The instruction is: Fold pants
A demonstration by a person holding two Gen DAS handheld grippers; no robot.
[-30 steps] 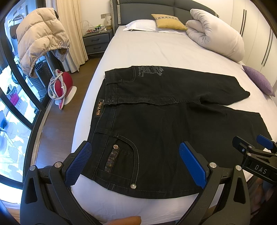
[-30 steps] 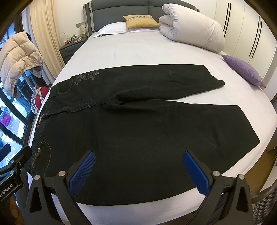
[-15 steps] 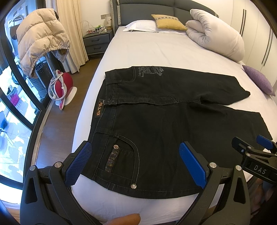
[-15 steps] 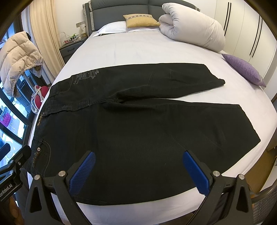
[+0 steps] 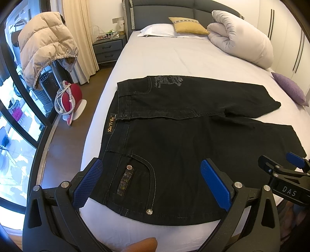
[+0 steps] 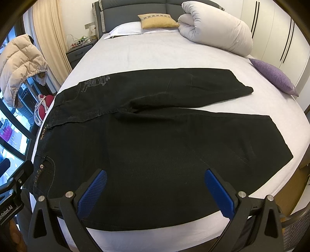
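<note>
Black pants (image 5: 193, 139) spread flat on the white bed (image 5: 174, 58), waistband toward the bed's left edge, legs running off to the right. Far leg (image 6: 184, 91) lying slightly angled, hem short of the purple cushion (image 6: 273, 76); near leg (image 6: 193, 151) wider, hem close to the bed's right side. Grey printed motif (image 5: 167, 81) on the far hip; small yellow-lettered label (image 5: 111, 126) at the waistband; front pocket with metal rivets (image 5: 135, 180) near the closest corner

Left gripper (image 5: 153, 186) hovering above the waist end at the near edge of the bed, jaws spread wide, blue pads on either side of the pocket area, nothing between them. Right gripper (image 6: 155, 192) likewise held over the near leg, jaws wide apart, gripping nothing. No contact with the cloth discernible from either view. Part of the right gripper visible at the right edge of the left wrist view, part of the left gripper at the lower left of the right wrist view

At the head of the bed: white pillow (image 5: 157, 31), yellow cushion (image 5: 187, 25), rolled white duvet (image 5: 244, 36) against the grey headboard (image 5: 160, 13). Left of the bed: nightstand (image 5: 108, 48), cream curtain (image 5: 81, 34), beige puffer jacket (image 5: 44, 44) draped over a stand, red object (image 5: 72, 95) with a patterned strap on the wooden floor (image 5: 64, 147). White wardrobe doors (image 6: 277, 29) along the right wall
</note>
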